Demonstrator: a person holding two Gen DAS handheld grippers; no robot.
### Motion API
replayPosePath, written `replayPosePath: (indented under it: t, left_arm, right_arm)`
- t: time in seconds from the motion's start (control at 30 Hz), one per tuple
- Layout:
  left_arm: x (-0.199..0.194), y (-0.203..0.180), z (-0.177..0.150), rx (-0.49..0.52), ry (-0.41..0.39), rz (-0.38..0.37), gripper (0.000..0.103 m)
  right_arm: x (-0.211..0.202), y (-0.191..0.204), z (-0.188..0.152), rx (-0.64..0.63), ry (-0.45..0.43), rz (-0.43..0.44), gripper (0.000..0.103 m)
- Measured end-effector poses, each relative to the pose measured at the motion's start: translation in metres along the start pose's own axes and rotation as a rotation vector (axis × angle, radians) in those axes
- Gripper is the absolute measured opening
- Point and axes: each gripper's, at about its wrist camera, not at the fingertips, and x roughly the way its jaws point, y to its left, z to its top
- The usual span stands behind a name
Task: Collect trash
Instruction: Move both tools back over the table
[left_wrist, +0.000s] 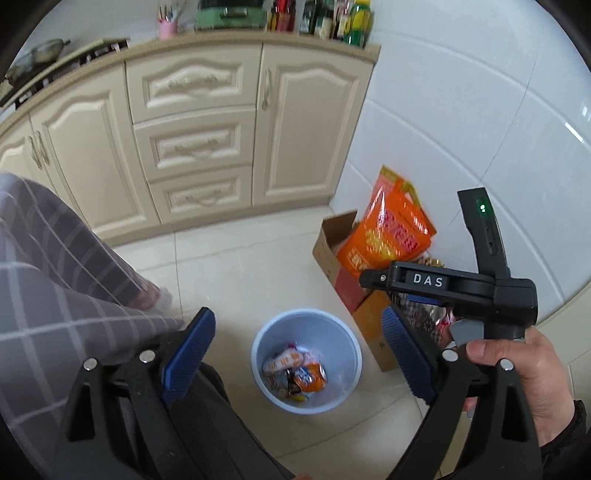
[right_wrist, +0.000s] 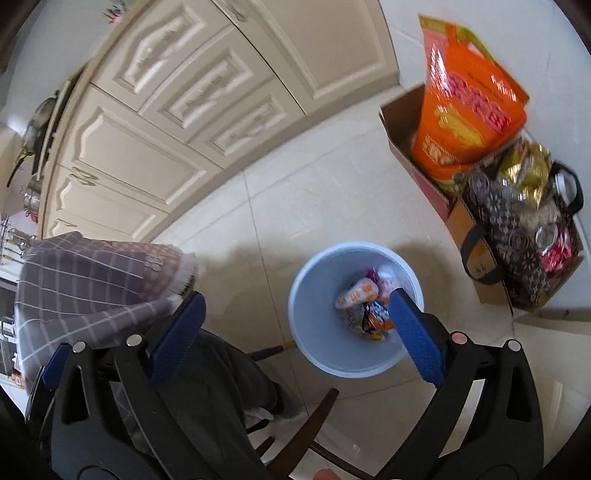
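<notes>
Wrapper print inside the bin (left_wrist: 306, 402) is too small to read.

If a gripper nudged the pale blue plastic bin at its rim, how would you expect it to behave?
The pale blue plastic bin would probably slide or tip: it looks thin-walled and holds only a few snack wrappers. The glossy floor tiles likely offer little grip.

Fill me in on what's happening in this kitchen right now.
A person is collecting trash with a hand-held gripper in each hand. Both the left hand-held gripper and the right hand-held gripper are open and empty, held above a pale blue bin on the tiled floor. Snack wrappers already lie in the bin. Beside it, cardboard boxes hold an orange bag against the wall.
</notes>
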Motion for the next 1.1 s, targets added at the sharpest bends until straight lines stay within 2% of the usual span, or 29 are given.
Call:
replayPosePath:
  t: [0.3,0.53,0.87,1.1]
  left_arm:
    - [-0.077,0.013,0.017,-0.017,-0.157,0.052,0.093]
    - [-0.14,0.034,0.019,-0.024,-0.262,0.114,0.093]
    - [-0.216,0.097,0.005,-0.105,-0.351,0.299,0.094]
    - [-0.261,0.15,-0.018,-0.19,-0.373,0.45,0.094]
  right_arm:
    - [-0.058,0.078,0.013,-0.143,-0.122,0.079,0.097]
    - [-0.083,0.143,0.009,-0.261,-0.165,0.147,0.097]
    - [-0.099,0.249,-0.016,-0.446,-0.179,0.249,0.097]
    - [-0.097,0.319,-0.043,-0.571,-0.158,0.319,0.097]
